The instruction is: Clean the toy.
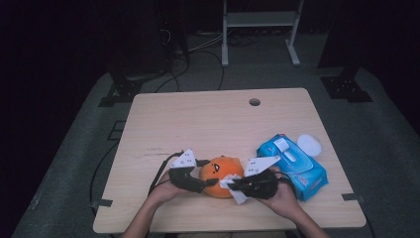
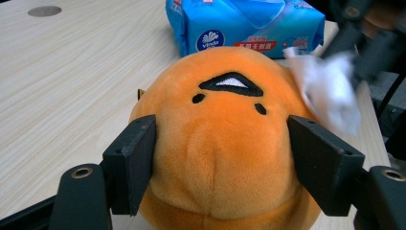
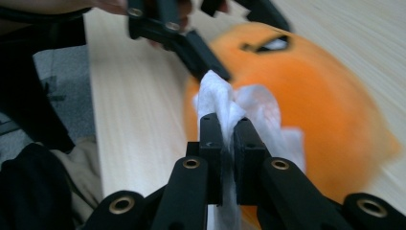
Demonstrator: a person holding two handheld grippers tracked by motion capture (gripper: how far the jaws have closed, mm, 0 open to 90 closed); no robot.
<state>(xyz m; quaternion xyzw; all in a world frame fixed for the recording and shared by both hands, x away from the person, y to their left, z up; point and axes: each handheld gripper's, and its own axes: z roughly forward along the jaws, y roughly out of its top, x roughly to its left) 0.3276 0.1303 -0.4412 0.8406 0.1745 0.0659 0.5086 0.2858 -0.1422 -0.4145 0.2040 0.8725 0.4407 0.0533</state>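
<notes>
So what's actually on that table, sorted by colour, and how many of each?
Orange: 1, the plush toy
Blue: 1, the wipes pack
White: 2, the wipe in the right tool and the round lid beside the pack
Black: 2, the left tool and the right tool
Total: 6

Blue wipes pack [image 2: 249, 24], beyond the left gripper's fingers [image 2: 131, 163] and the orange plush: round white-and-blue emblem with brand "Vinda"; red strip of white Chinese characters beside it, too small to read; more red print at top edge, unreadable
</notes>
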